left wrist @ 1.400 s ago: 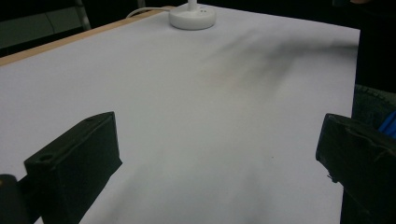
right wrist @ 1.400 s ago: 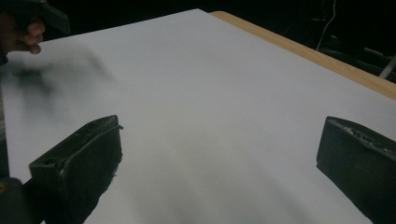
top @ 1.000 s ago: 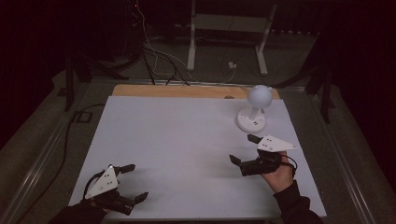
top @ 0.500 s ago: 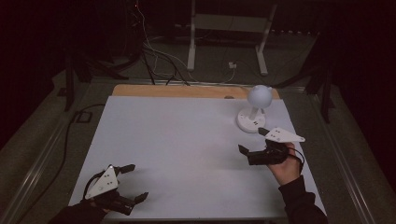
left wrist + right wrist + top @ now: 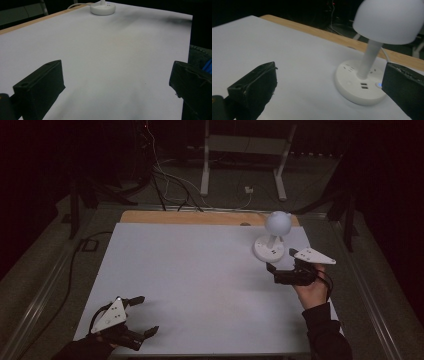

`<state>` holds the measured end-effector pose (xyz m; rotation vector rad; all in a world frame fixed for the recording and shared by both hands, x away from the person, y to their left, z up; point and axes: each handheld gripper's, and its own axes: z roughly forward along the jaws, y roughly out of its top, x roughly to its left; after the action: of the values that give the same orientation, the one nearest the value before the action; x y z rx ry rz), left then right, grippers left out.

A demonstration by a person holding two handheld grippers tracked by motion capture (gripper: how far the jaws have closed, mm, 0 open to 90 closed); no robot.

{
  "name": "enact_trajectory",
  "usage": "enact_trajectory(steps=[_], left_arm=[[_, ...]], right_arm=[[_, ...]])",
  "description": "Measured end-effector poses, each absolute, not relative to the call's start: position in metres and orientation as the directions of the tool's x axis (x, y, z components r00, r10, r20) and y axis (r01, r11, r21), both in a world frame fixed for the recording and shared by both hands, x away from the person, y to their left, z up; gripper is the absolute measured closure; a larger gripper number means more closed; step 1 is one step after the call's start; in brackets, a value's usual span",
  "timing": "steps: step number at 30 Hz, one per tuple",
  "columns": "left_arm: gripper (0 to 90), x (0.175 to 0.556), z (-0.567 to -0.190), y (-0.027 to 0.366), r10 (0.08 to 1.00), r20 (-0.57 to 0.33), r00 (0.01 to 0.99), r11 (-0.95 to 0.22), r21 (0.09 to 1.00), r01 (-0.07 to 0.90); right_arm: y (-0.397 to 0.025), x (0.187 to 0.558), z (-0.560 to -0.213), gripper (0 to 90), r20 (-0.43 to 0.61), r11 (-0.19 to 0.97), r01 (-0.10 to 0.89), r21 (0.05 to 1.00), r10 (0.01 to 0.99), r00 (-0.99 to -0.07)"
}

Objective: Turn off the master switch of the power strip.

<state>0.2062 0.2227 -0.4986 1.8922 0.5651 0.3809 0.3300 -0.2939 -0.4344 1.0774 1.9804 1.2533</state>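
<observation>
The tabletop (image 5: 200,285) is the largest thing: a flat, matte white rectangular sheet with a strip of bare wood (image 5: 190,217) along its far edge. Its surface is smooth and plain, and it carries no bin, box or tray.

At about two o'clock on the tabletop stands a small white desk lamp (image 5: 274,236). It has a smooth rounded dome shade (image 5: 390,18), a short cylindrical stem and a round, flat plastic base (image 5: 359,85). The base has socket slots on top, two small rectangular ports on its side and a tiny blue-lit button beside them.

The right claw (image 5: 280,269) sits at about three o'clock, just beside the lamp base, held in a hand (image 5: 312,290) in a dark sleeve. Its blocky black jaws stand wide apart, released, gripping nothing; a grey three-cornered plate rides on top.

The left claw (image 5: 145,316) rests at about seven o'clock near the front edge, well apart from the lamp. Its jaws are likewise spread and empty.
</observation>
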Motion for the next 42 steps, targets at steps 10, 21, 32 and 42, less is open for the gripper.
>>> enact_trajectory(steps=[10, 21, 32, 42], left_arm=[[0.3, 0.206, -0.498, 0.223, 0.549, -0.005, 0.836, -0.311, 0.927, 0.21], [0.2, 0.206, -0.498, 0.223, 0.548, -0.002, 0.836, -0.314, 0.926, 0.208], [0.2, 0.205, -0.498, 0.223, 0.549, -0.002, 0.836, -0.313, 0.926, 0.208], [0.2, 0.205, -0.499, 0.223, 0.55, -0.004, 0.835, -0.313, 0.926, 0.211]], right_arm=[[-0.305, 0.35, -0.445, 0.0, -0.021, 0.218, 0.374, 0.902, 0.885, -0.465], [-0.316, 0.37, -0.453, 0.0, -0.028, 0.209, 0.394, 0.895, 0.908, -0.418], [-0.326, 0.388, -0.461, 0.0, 0.004, 0.173, 0.436, 0.883, 0.927, -0.376], [-0.331, 0.402, -0.471, 0.9, 0.012, 0.119, 0.433, 0.893, 0.958, -0.287]])
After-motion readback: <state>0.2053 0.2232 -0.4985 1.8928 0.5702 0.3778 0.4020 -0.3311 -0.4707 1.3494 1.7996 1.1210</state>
